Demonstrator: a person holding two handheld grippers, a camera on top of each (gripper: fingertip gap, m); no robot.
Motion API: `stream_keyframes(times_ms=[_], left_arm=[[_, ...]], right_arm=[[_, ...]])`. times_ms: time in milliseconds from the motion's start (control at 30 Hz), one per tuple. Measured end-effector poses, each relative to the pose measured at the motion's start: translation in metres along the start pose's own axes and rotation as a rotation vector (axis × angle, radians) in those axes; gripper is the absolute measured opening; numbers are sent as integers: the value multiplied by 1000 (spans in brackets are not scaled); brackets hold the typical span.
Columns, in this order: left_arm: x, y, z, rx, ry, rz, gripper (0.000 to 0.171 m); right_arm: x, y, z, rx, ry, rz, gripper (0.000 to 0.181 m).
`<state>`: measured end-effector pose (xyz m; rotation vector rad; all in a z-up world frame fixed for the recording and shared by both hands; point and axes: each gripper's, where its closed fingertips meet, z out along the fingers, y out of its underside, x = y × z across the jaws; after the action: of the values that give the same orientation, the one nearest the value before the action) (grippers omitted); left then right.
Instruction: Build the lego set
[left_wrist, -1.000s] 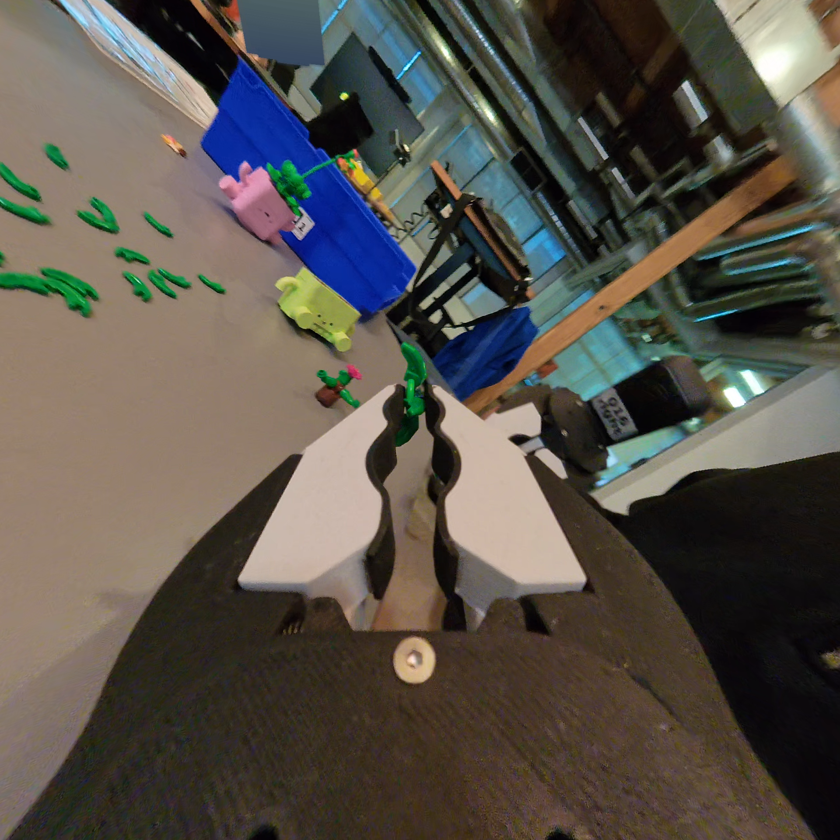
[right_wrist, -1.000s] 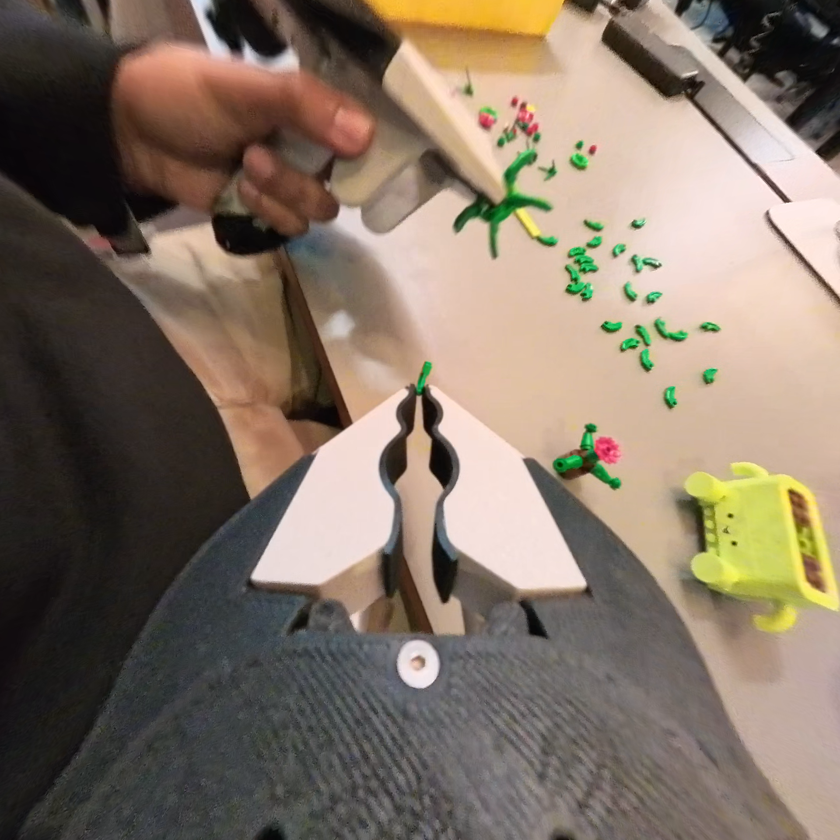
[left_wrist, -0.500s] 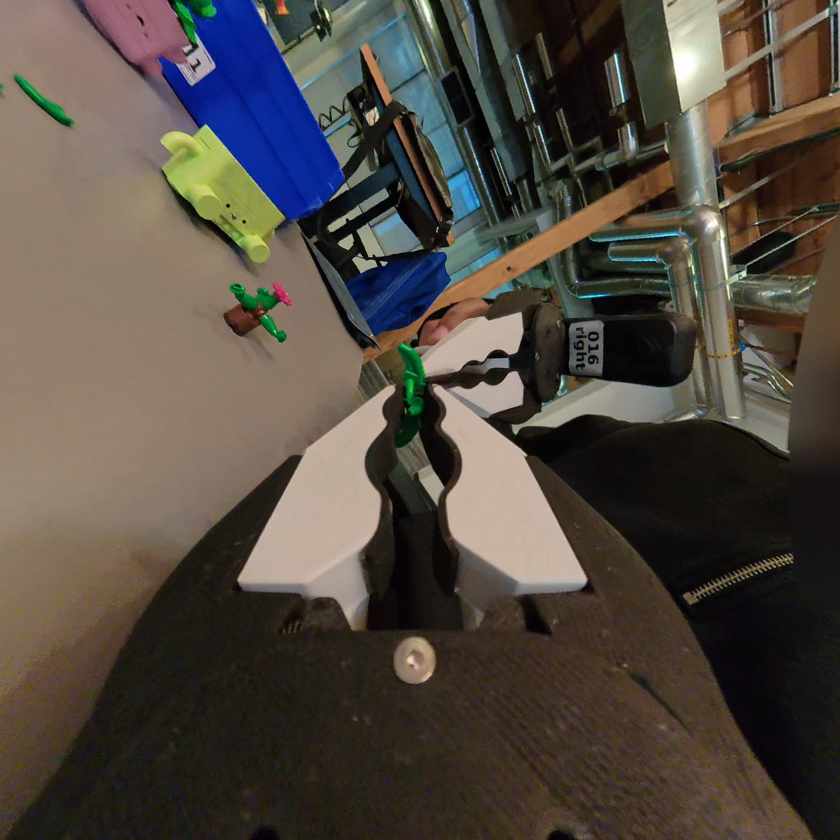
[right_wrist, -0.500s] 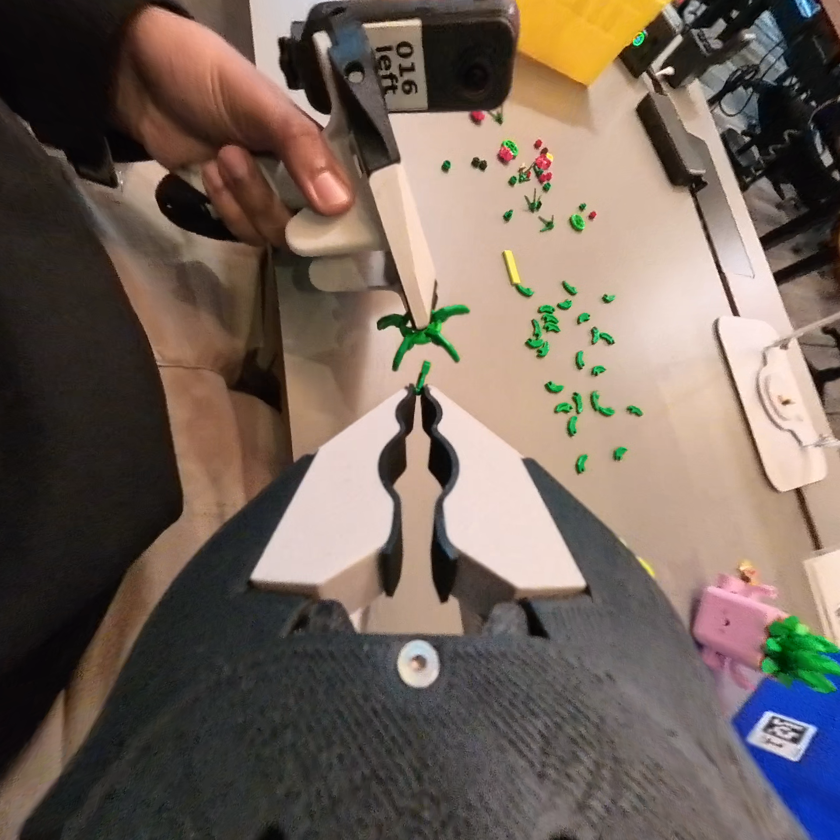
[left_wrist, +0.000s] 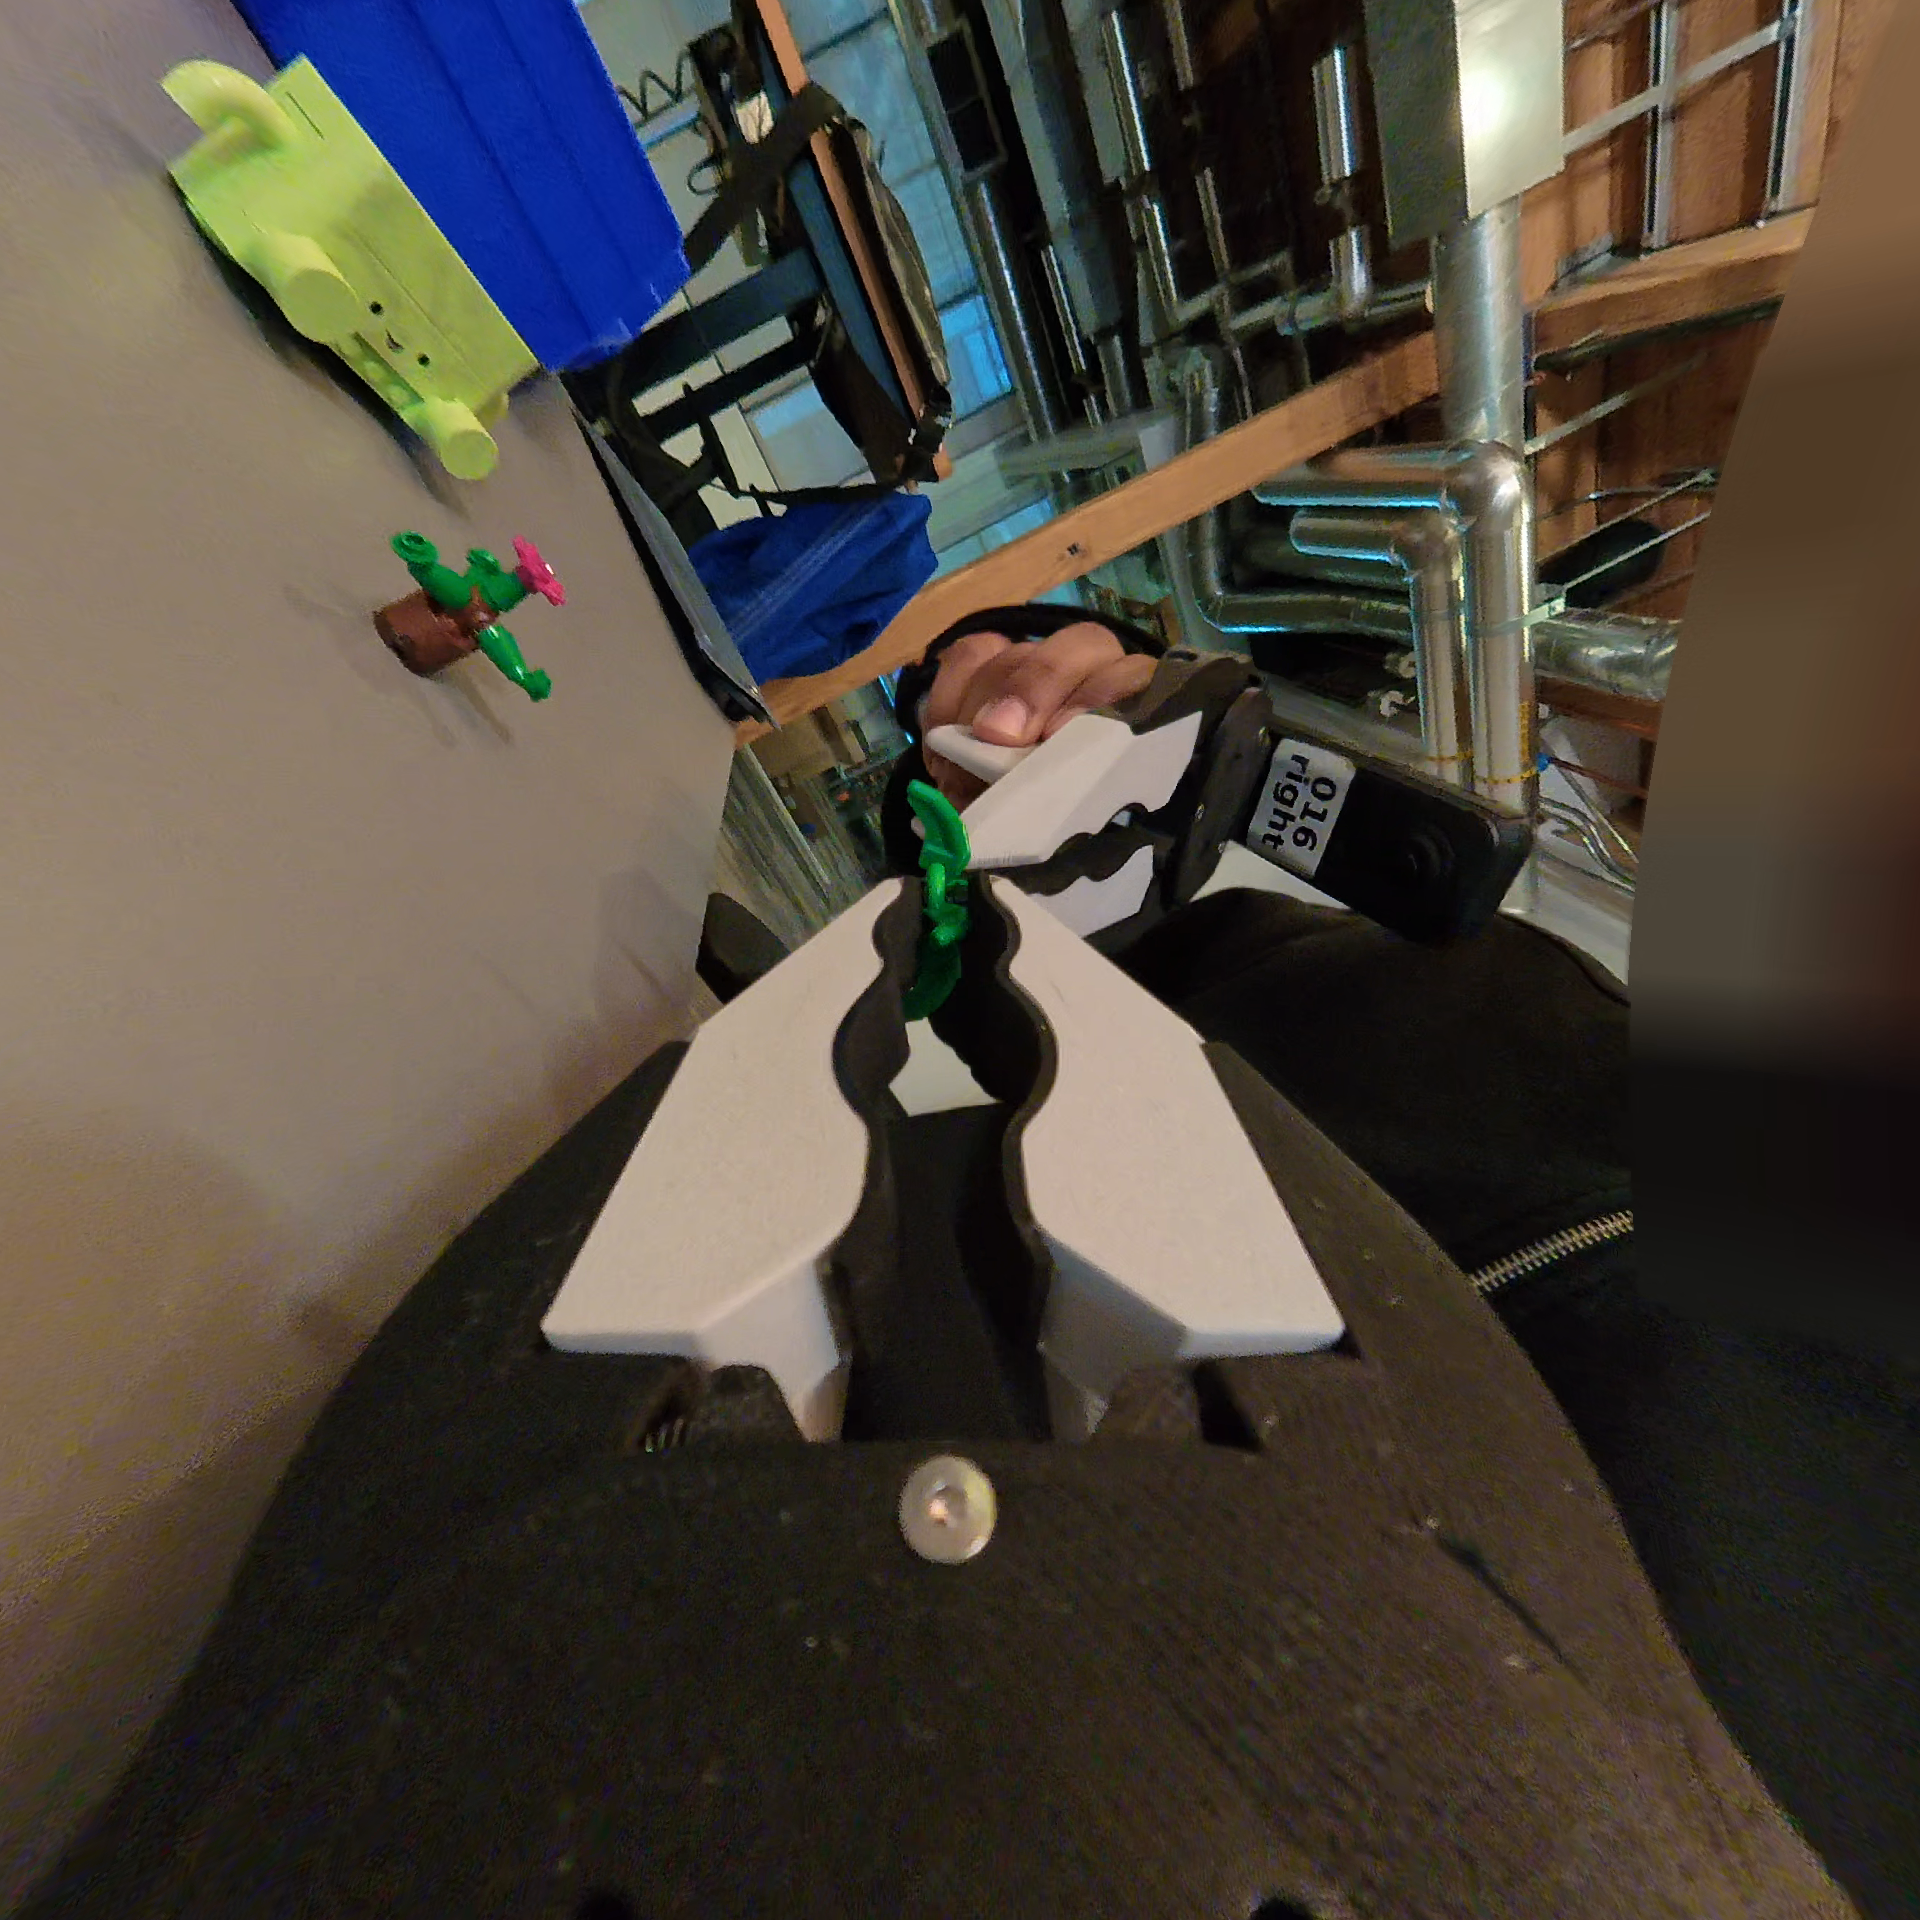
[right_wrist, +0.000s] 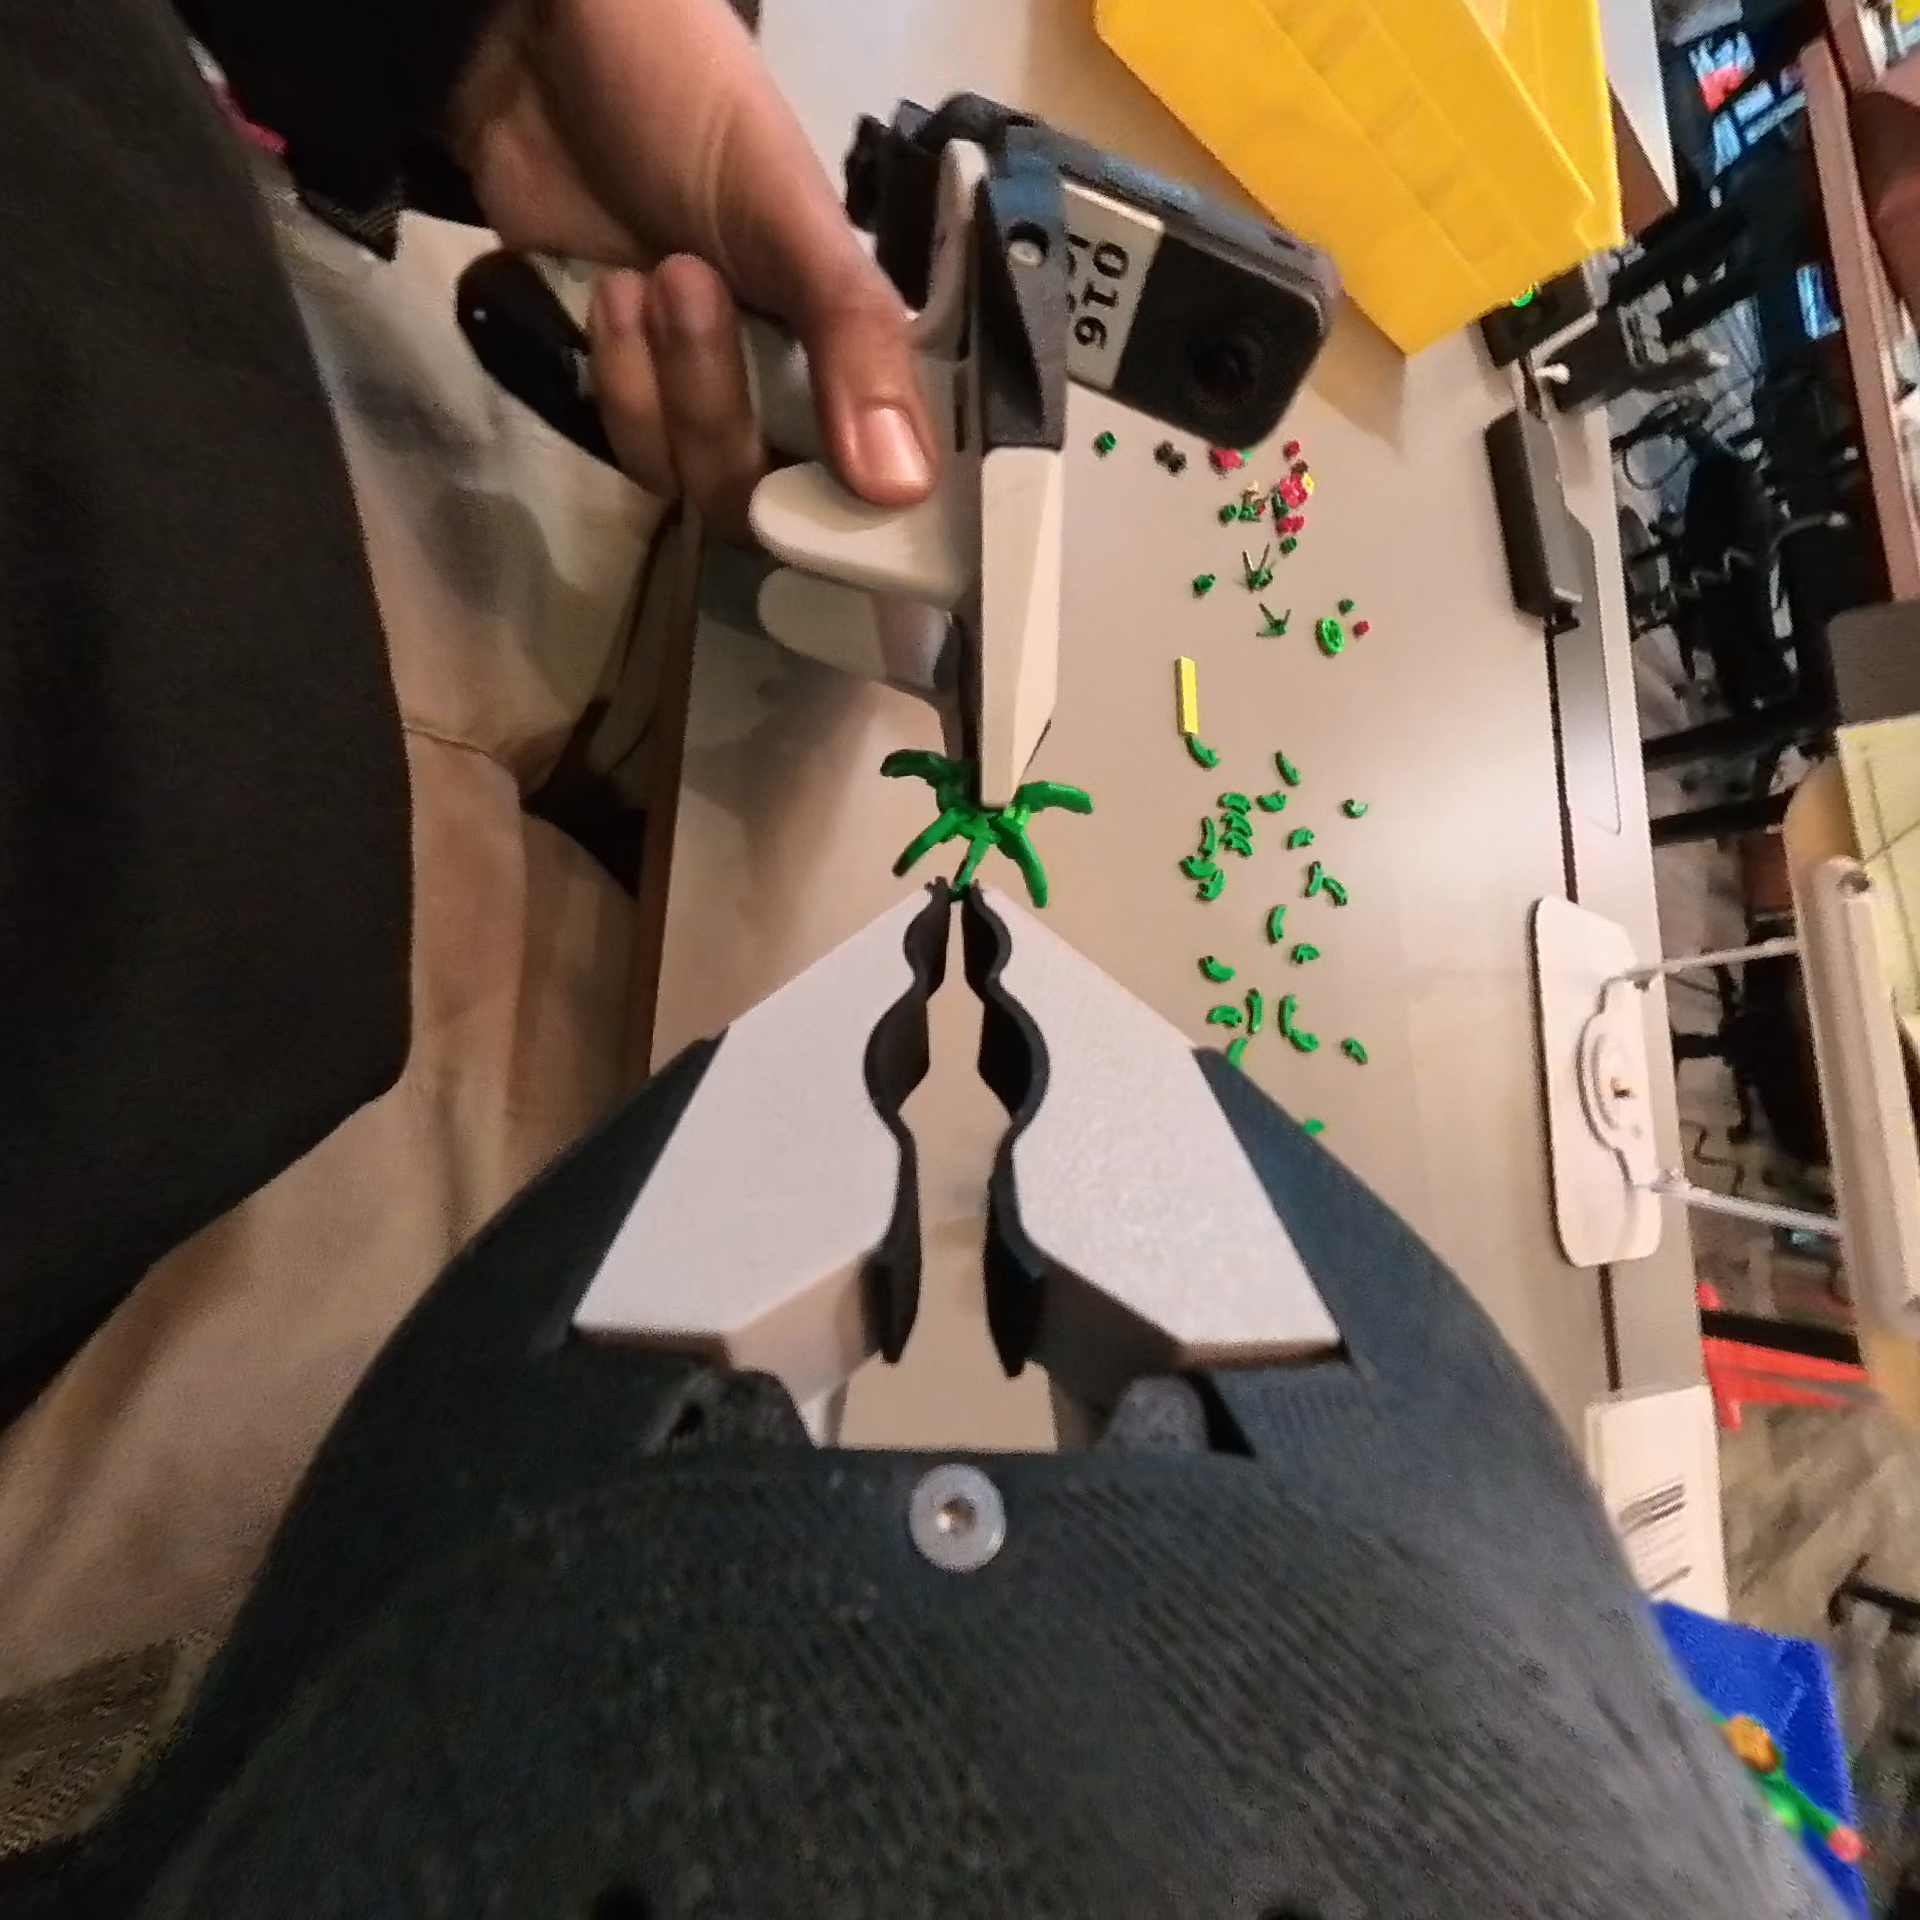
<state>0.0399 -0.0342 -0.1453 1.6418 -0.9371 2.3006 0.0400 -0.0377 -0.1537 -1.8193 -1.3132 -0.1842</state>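
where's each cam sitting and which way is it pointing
Left wrist: sits on the left gripper, tilted, looking past the table edge toward the room; shows the right gripper and a hand.
Right wrist: sits on the right gripper, looking down the table; shows the left gripper and a hand.
Shared: the leafy green piece, both grippers.

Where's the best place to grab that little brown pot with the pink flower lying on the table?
Probably the brown pot itself, jaws coming from above across its round sides. It lies tipped over, and its thin green stems and pink flower look too flimsy to pinch.
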Motion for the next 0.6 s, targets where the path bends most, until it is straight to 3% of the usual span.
stream_keyframes(times_ms=[300, 400, 500, 600], left_arm=[[-4, 11, 4, -68, -9, -41, 7], [-6, 29, 19, -151, -16, -44, 7], [-8, 24, 21, -92, -18, -70, 6], [-20, 6, 9, -17, -141, 26, 6]], right_arm=[[-12, -4, -5, 13, -118, -131, 0], [-14, -24, -5, 110, -132, -121, 0], [-7, -12, -8, 26, -89, -173, 0], [4, 10, -17, 2, -60, -22, 0]])
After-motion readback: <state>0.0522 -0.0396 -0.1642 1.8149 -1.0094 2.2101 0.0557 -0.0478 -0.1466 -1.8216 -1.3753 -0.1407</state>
